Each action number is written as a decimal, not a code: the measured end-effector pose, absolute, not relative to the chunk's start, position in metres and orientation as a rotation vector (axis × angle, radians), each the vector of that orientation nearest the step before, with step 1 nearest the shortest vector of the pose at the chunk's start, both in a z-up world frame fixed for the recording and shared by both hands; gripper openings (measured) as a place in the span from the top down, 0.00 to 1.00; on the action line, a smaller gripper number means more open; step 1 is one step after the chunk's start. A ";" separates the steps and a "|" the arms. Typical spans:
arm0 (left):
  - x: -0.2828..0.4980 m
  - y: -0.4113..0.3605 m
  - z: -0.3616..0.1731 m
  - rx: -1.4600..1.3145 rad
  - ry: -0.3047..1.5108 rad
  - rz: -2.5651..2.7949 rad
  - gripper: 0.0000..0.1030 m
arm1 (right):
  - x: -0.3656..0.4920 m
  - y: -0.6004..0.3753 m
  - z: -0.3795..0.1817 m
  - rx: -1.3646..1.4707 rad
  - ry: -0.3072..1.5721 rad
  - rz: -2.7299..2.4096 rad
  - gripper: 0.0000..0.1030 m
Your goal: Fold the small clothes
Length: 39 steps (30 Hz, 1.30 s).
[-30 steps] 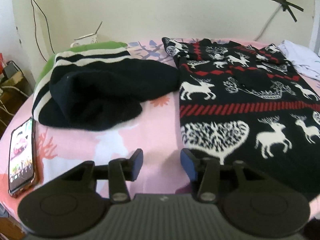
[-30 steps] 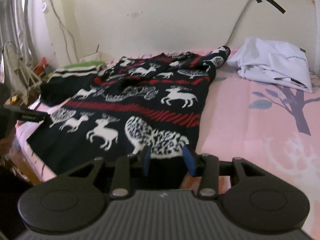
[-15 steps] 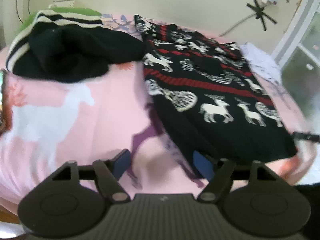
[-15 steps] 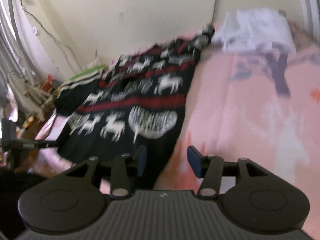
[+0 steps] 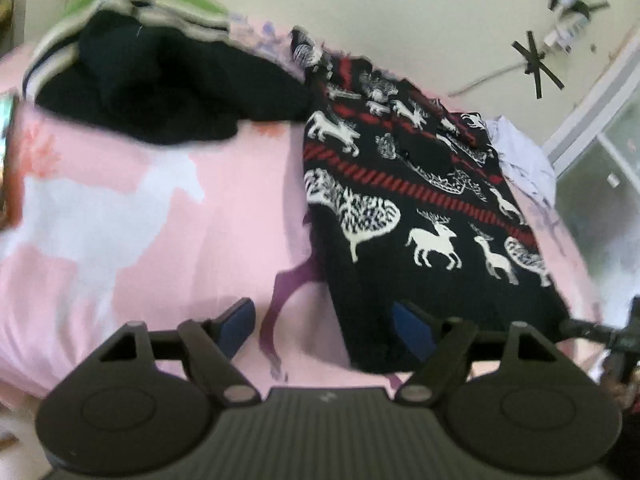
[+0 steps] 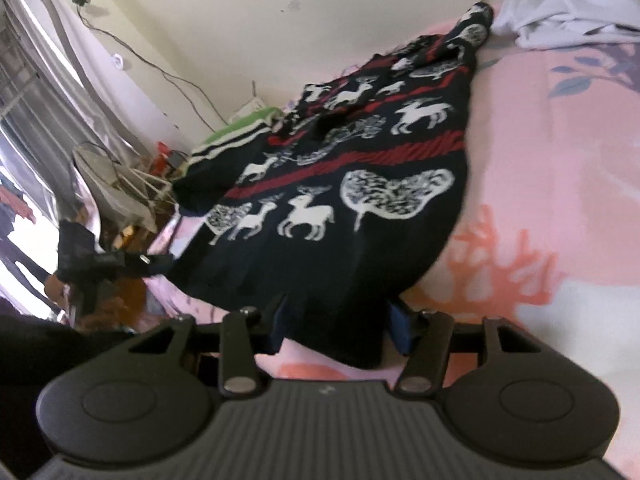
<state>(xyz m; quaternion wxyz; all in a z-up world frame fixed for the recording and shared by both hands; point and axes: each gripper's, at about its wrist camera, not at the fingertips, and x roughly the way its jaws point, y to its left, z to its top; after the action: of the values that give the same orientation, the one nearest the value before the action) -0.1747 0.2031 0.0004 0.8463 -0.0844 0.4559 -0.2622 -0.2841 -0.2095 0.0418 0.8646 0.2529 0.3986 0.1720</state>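
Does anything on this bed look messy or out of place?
Yes. The reindeer sweater lies askew, its top end bunched and rumpled near the wall. A white garment sits crumpled beyond it, and a black, green-striped garment is heaped on the other side. A phone lies at the bed's edge.

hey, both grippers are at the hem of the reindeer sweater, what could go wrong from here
The left gripper straddles only the reindeer sweater's corner, so it may pinch the pink sheet too. The right gripper has hem between open jaws; closing on one layer could leave the fold uneven.
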 end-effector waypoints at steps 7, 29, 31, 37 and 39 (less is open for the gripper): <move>-0.177 0.200 0.002 -0.111 0.956 -0.534 0.67 | -0.279 -0.216 0.035 0.568 0.842 0.319 0.87; 0.010 0.174 0.095 -0.342 0.734 -0.502 0.83 | -0.132 -0.282 0.099 0.651 0.505 0.113 0.67; 0.035 0.162 0.079 -0.302 0.792 -0.382 0.77 | -0.106 -0.287 0.091 0.607 0.469 -0.010 0.36; -0.003 0.173 0.041 -0.194 0.813 -0.440 0.59 | -0.137 -0.286 0.066 0.585 0.554 0.019 0.35; -0.009 0.168 0.031 -0.176 0.855 -0.480 0.62 | -0.148 -0.278 0.057 0.531 0.599 0.009 0.35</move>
<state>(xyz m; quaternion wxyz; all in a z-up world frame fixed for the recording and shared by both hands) -0.0094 0.1685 0.0310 0.8784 -0.0845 0.4102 -0.2302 -0.1477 -0.2784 0.0569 0.9211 0.2583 0.2914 0.0043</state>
